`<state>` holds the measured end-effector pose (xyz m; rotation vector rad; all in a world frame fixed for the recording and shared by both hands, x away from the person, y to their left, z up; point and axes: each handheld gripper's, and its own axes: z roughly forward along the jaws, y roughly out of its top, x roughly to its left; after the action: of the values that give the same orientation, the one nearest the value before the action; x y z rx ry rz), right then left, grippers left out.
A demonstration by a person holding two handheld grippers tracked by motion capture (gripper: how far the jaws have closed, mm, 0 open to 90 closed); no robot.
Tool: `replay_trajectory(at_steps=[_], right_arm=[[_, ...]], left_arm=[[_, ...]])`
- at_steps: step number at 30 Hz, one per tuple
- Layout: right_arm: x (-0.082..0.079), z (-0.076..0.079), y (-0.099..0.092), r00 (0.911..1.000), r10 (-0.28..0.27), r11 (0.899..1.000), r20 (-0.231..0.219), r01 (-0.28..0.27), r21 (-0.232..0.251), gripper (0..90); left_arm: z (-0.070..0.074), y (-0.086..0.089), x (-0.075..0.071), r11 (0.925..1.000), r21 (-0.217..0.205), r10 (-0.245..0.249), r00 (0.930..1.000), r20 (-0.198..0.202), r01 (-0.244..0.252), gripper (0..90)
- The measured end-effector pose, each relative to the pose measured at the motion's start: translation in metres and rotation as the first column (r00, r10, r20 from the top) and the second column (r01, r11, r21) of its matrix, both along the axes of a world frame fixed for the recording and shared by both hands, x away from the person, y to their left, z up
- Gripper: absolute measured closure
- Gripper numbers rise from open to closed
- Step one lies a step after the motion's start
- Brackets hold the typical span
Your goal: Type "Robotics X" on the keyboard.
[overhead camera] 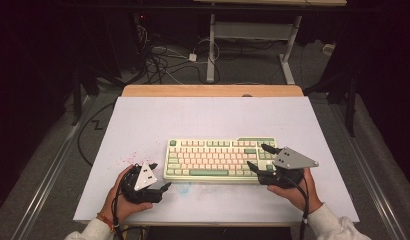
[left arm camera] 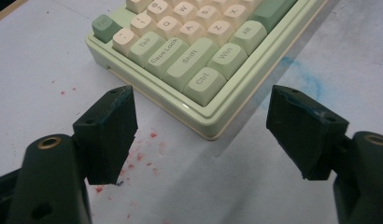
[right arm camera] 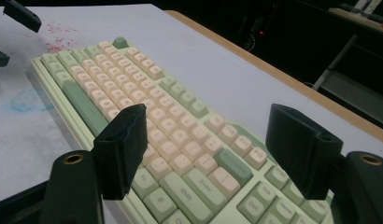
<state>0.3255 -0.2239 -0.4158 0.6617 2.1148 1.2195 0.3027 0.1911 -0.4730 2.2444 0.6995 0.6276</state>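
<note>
High view first: a pale green and cream keyboard (overhead camera: 220, 159) is seen lying flat just below the middle of the frame, on a white table sheet (overhead camera: 213, 117). Its long axis runs left to right across the picture, and its space bar row is turned toward the bottom edge. Wide bare sheet is left above it and to its upper left and right; only a narrow strip is left between it and the sheet's bottom edge. A wooden table edge (overhead camera: 213, 90) is shown beyond the sheet at the top. The left gripper (overhead camera: 160, 176) is held at lower left, just off the keyboard's left end, jaws spread. The right gripper (overhead camera: 257, 156) is held over the keyboard's right end, jaws parted around that end.

Left gripper view: the keyboard's Ctrl corner (left arm camera: 206, 126) is framed between the two released jaws, apart from both. Red specks (left arm camera: 143, 156) are scattered on the sheet at lower left, and a blue smudge (left arm camera: 301, 77) is seen at right.

Right gripper view: the keyboard (right arm camera: 147, 116) is stretched away toward the upper left, with the open jaws straddling its near keys; contact cannot be told. Free sheet lies on both sides.
</note>
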Motion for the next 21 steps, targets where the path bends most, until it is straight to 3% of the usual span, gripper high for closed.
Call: replay_trajectory(at_steps=[3,6,15,18,21], right_arm=[[-0.006,-0.004,-0.008,1.0,-0.009,1.0,-0.003,0.009,0.013,28.5],[-0.011,-0.008,-0.014,0.9992,-0.038,0.999,0.01,0.037,0.003,28.4],[-0.025,-0.024,-0.031,0.9967,-0.081,0.996,-0.013,0.08,-0.028,27.1],[-0.03,-0.029,-0.034,0.9959,-0.088,0.995,-0.017,0.088,-0.053,27.1],[-0.034,-0.03,-0.039,0.9953,-0.095,0.994,-0.02,0.094,-0.048,27.1]], left_arm=[[0.001,0.0,0.0,1.0,-0.008,0.002,1.0,0.001,-0.002,24.4],[0.002,0.001,-0.001,0.9999,-0.011,0.005,1.0,0.007,-0.005,25.2],[0.006,0.002,-0.002,0.9996,-0.026,0.009,0.9999,0.009,-0.009,31.1],[0.008,0.002,-0.002,0.9989,-0.047,-0.005,1.0,-0.007,0.005,40.1],[0.011,0.002,-0.001,0.9984,-0.056,0.002,0.999,-0.045,-0.004,55.8]])
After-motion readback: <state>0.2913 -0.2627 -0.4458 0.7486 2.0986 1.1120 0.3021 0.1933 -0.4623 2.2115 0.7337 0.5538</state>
